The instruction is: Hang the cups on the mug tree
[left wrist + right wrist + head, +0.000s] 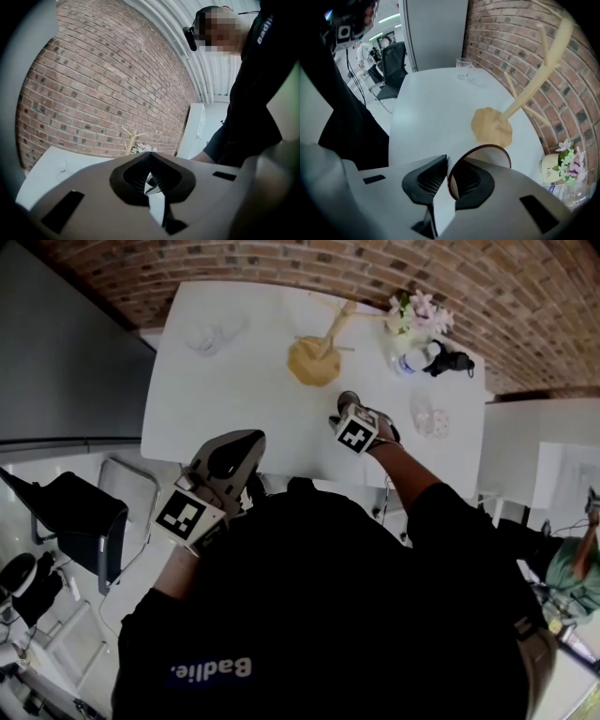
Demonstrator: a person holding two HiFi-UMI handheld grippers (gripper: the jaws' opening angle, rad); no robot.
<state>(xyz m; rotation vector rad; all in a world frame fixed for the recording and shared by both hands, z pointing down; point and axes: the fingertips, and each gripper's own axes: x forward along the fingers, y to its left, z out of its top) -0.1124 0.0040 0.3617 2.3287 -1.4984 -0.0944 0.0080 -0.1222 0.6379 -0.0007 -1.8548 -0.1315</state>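
Positioned at 5 o'clock from the wooden mug tree (317, 357), 1 brown-rimmed cup (499, 157) sits over the white desk (244, 399), its wall grasped between the right gripper's (449, 164) jaws. Left gripper (150, 164), jaws clenched on nothing, is held off the desk's near edge at 7 o'clock.

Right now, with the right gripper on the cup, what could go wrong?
1. The right gripper pinches the cup only by its thin rim wall; it may tilt or slip when lifted.
2. The flower vase stands near the mug tree; a wide swing could knock it.
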